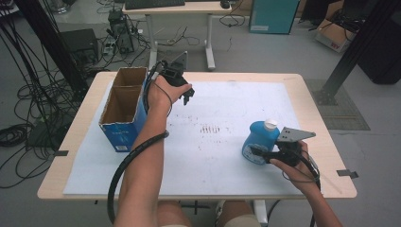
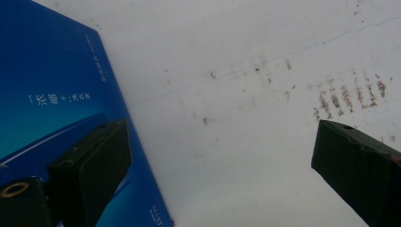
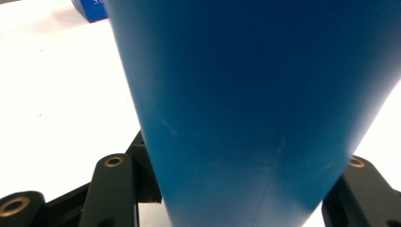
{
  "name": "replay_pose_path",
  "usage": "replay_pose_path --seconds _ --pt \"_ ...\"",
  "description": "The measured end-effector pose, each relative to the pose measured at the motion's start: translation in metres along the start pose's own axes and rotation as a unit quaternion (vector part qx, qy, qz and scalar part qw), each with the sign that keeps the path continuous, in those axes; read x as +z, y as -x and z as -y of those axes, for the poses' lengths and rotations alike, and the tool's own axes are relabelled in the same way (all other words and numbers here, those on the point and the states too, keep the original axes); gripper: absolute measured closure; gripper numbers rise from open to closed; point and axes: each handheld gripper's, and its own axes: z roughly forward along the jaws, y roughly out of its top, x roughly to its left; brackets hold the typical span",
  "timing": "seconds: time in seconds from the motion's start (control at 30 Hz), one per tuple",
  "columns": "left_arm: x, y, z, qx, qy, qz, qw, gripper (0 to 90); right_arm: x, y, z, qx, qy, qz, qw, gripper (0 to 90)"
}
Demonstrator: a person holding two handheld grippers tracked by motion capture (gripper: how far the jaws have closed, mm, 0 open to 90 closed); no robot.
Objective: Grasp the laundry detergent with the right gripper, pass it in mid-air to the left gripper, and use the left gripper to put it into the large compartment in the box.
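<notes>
A blue bottle (image 1: 257,139) with a white cap (image 1: 270,124) stands at the right of the white table sheet (image 1: 227,104). My right gripper (image 1: 258,152) is shut on the bottle's lower body from the near right. In the right gripper view the bottle (image 3: 255,94) sits between the black fingers (image 3: 113,189). My left gripper (image 1: 187,96) hangs open over the sheet, just right of an open-topped blue cardboard box (image 1: 124,106). In the left gripper view its jaws (image 2: 220,130) stand wide apart with nothing between them, beside the box wall (image 2: 52,85).
Brown smudges (image 1: 210,128) mark the middle of the sheet. The box takes up the table's left side. Beyond the far edge stand a white desk (image 1: 179,19) and floor cables (image 1: 28,94). A black frame post (image 1: 350,52) rises at the right.
</notes>
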Motion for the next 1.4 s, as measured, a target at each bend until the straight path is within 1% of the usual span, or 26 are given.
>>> replay_pose_path --seconds 0.17,0.53,0.73,0.83,1.07,1.1,1.17,1.2,1.3,1.4 --pt "0.0001 0.0002 0.0002 0.000 0.001 -0.001 1.0000 6.2 0.0002 -0.0004 -0.0002 0.003 0.001 0.002 1.0000 43.4" --pt "-0.0009 -0.0025 0.0022 -0.002 0.002 -0.001 1.0000 6.2 0.0000 -0.0008 0.0005 -0.002 0.002 0.003 1.0000 44.1" --pt "-0.0029 -0.0050 0.0035 -0.004 0.001 -0.001 1.0000 6.2 -0.0002 -0.0010 0.0007 0.000 0.001 0.002 1.0000 44.0" --pt "-0.0049 -0.0053 0.0037 -0.003 0.002 0.001 1.0000 6.2 -0.0003 -0.0017 0.0008 0.003 0.001 0.004 1.0000 43.9" --pt "-0.0079 -0.0050 0.0038 -0.003 0.008 0.008 0.9999 6.2 -0.0001 -0.0011 0.0005 -0.001 0.000 0.004 1.0000 43.8" --pt "-0.0080 -0.0055 0.0042 0.002 0.008 0.012 0.9999 6.2 -0.0001 -0.0012 0.0005 -0.001 0.000 0.003 1.0000 43.9" --pt "-0.0072 -0.0049 0.0046 -0.001 0.010 0.014 0.9999 6.2 0.0000 -0.0013 0.0004 0.000 0.000 0.003 1.0000 43.9" --pt "-0.0065 -0.0046 0.0049 0.003 0.007 0.015 0.9999 6.2 0.0000 -0.0014 0.0003 0.000 0.000 0.003 1.0000 43.9" --pt "-0.0061 -0.0034 0.0053 0.007 0.008 0.019 0.9998 6.2 0.0000 -0.0012 -0.0001 0.000 -0.001 0.003 1.0000 44.1" --pt "-0.0067 -0.0037 0.0051 0.008 0.008 0.021 0.9997 6.2 -0.0001 -0.0011 0.0003 -0.002 -0.001 0.002 1.0000 44.1"
